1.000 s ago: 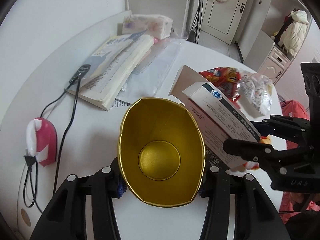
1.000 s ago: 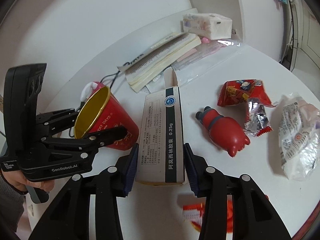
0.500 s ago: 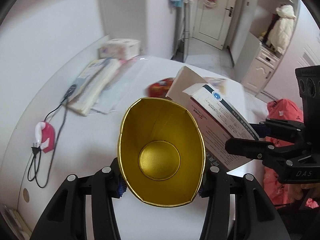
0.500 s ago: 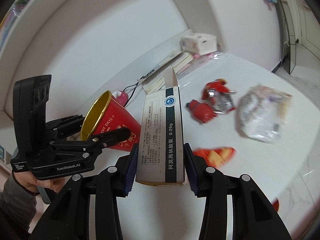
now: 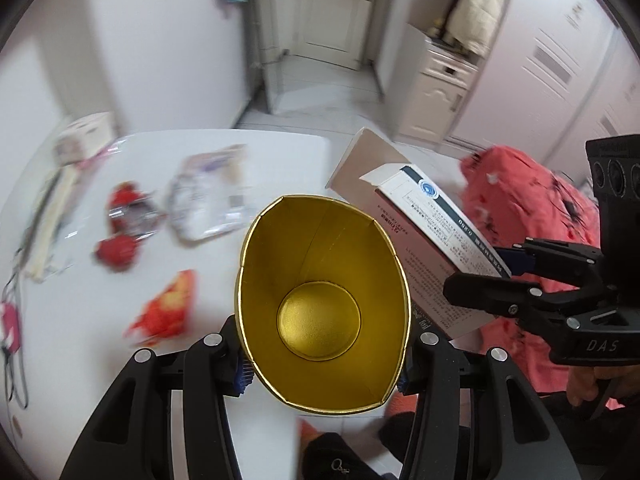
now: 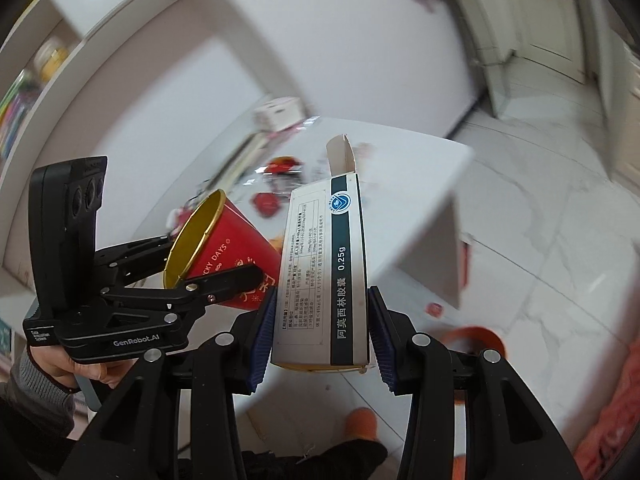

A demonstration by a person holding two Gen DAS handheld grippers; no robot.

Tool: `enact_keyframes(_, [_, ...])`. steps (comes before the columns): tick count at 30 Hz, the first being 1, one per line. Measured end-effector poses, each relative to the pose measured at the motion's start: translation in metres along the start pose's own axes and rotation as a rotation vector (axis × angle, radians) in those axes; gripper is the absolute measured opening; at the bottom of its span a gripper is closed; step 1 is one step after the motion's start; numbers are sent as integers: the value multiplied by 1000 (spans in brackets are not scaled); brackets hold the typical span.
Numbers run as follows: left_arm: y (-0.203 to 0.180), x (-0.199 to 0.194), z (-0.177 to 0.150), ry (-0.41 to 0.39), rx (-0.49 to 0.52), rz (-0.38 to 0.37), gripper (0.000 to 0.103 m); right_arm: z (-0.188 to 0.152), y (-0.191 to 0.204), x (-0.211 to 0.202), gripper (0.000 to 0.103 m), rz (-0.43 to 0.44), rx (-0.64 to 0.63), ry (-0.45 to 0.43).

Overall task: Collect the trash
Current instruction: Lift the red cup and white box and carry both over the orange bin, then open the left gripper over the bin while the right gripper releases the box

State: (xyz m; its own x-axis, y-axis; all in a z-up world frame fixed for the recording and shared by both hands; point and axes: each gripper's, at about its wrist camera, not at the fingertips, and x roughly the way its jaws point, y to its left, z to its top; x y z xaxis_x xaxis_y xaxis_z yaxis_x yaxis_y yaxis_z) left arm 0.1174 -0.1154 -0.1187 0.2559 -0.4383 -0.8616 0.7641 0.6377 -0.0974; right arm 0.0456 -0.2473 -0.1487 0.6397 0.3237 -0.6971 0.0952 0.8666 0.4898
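Observation:
My left gripper [image 5: 322,368] is shut on a red paper cup with a gold inside [image 5: 324,296]; the cup also shows in the right wrist view [image 6: 224,240], held in the air off the table's near edge. My right gripper [image 6: 320,332] is shut on a white medicine box [image 6: 324,276] with an open end flap; the box also shows in the left wrist view [image 5: 424,232], just right of the cup. Both are lifted clear of the white table [image 5: 256,160].
On the table lie a red bottle [image 5: 116,252], a silver and red wrapper [image 5: 132,212], a clear plastic bag [image 5: 208,204], an orange wrapper [image 5: 168,308], books and a tissue pack [image 5: 80,140]. A red bedspread [image 5: 528,216] lies to the right. An orange object [image 6: 476,340] sits on the tiled floor.
Both grippers have lifted and pulled back from the table with the cup and the box. The table's trash now lies farther away and to the left; the floor has come into view.

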Motion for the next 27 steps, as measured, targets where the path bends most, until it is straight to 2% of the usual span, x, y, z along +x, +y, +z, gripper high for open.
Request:
enact_keyframes(5, [-38,49,7,59,47,-70,52,-23,-55,-11,44,-75,100,4])
enact_keyframes(12, [-76,127,1,165,95,-139,53,-57,-127,1,44,-159,221,25])
enact_keyframes(19, [-82,195,-11,242,103,-168,53,-92,-185,40,44,-195,318,66])
enact_keyframes(27, [-80,265,-32,322,82,-159,54,-127,-238,101,44,-230,385,133])
